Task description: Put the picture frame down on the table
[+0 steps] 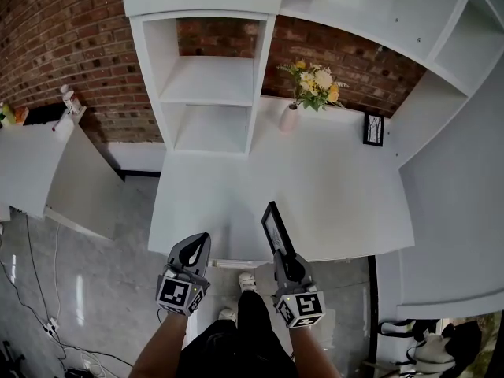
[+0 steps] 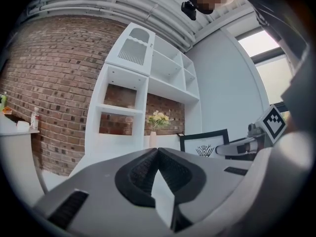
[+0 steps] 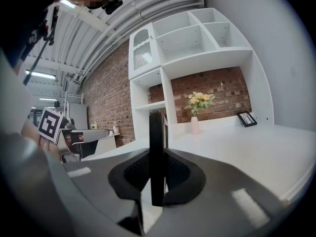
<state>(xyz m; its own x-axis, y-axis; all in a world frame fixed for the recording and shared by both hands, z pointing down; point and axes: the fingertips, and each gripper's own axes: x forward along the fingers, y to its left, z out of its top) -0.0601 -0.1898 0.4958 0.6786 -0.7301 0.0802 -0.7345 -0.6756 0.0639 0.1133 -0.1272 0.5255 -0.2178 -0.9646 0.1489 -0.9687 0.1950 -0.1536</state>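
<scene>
Gripper, right [image 1: 281,252]: jaws closed on the frame [image 1: 273,223], pads pressing both faces near its lower end; a narrow gap remains, filled by the frame's thickness.
Right gripper view: frame [image 3: 156,132] shows edge-on as a dark upright strip between the pads [image 3: 175,174].
Gripper, left [image 1: 203,239]: jaws together, tips touching, nothing between them; it hangs beside the right one, apart from the frame.
Left gripper view: closed tips [image 2: 158,150] in front; to the right, the frame [image 2: 205,143] with black border and a small drawing on white, and the right gripper [image 2: 237,147] holding it.
Frame: upright on its edge, tilted slightly, over the near edge of the table [image 1: 339,195]; whether it touches the top I cannot tell.
Table: white, mostly bare near the frame.
Back of table: vase [image 1: 289,117] with yellow and white flowers [image 1: 315,81]; small frame [image 1: 373,129] standing to its right, well apart from the held one.
Shelves [image 1: 213,85]: white, on the table's left rear, open compartments.
Wall [image 1: 55,22]: red brick behind the shelves.
Person: forearms reach up from the bottom edge to both grippers.
</scene>
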